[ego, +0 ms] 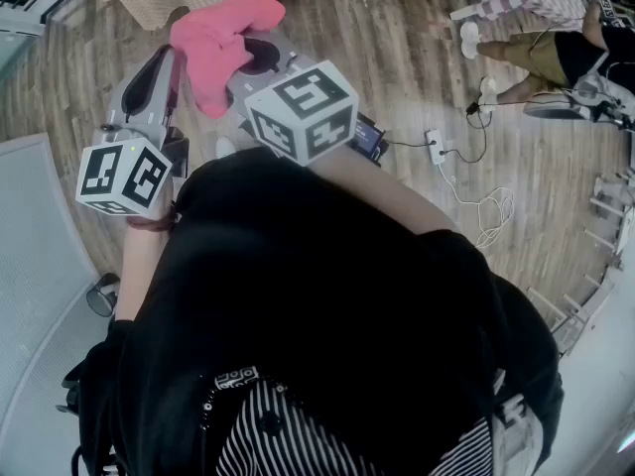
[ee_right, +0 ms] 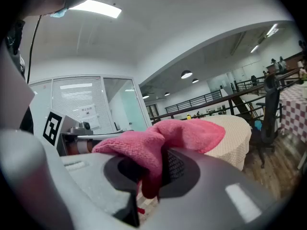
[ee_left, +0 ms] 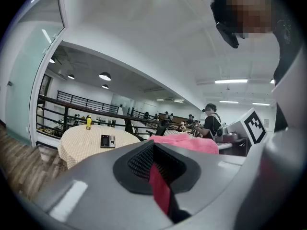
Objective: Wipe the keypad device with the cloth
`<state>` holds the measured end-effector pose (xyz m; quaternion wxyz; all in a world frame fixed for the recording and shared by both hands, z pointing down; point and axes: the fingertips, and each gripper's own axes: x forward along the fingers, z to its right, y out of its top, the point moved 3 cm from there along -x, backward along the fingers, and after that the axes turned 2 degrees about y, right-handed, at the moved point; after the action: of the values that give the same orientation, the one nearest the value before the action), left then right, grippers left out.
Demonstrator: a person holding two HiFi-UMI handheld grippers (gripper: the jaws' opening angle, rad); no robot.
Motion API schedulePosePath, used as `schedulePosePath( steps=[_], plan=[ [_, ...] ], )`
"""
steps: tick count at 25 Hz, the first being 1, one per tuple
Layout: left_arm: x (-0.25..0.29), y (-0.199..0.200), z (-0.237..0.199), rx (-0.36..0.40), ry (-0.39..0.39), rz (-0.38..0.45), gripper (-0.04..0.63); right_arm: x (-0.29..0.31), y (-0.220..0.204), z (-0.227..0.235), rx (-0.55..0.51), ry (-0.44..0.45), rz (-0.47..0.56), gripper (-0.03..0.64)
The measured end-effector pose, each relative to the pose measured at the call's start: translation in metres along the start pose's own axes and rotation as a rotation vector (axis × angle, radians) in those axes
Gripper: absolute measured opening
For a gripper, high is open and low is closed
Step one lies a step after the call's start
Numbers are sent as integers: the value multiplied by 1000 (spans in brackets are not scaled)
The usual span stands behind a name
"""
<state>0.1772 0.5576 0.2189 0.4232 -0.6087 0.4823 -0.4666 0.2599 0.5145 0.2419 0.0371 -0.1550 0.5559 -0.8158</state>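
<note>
Cloth [ego: 220,38] bunched between two tools, held at chest height over a wood floor [ego: 417,58]. The left tool [ego: 169,67] has its jaws closed on a thin pink fold. The right tool [ee_right: 154,171] is clamped on a thicker wad that spills up and over its jaws. The keypad [ee_left: 107,141] lies flat on a round checked desk [ee_left: 79,150], ahead of the left tool and well apart from it. A yellow bottle [ee_left: 88,122] stands further back, near the desk's far rim.

No wiping is under way yet; the cloth hangs in the air, short of the desk. The step in hand looks to be the carry to the keypad. Doing it well likely means firm grips on both sides so the cloth does not slip. A broad, flat stretch of cloth, rather than a knot, should come down onto the keypad's face. The pressure should be light enough that the small unit does not skid across the desk. One tool may be better freed to steady the keypad while the other wipes.
</note>
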Motion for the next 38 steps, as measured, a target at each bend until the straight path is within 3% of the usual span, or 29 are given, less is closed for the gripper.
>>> schedulePosePath(
  steps=[8,20,29,38],
  plan=[
    [-9,-7,31,11,26,-1,3,-35,-8,-5,-5,5,-4,66],
    [-6,0,59,-22,-23,46,3,-55,-11,1,65,34,9,66],
    [22,-12,41,3,8,-10,3,-40,-11,28,72,4,2,67],
    [96,16,-1,22,-71,0,3,8,21,82,94,-84,18,67]
  ],
)
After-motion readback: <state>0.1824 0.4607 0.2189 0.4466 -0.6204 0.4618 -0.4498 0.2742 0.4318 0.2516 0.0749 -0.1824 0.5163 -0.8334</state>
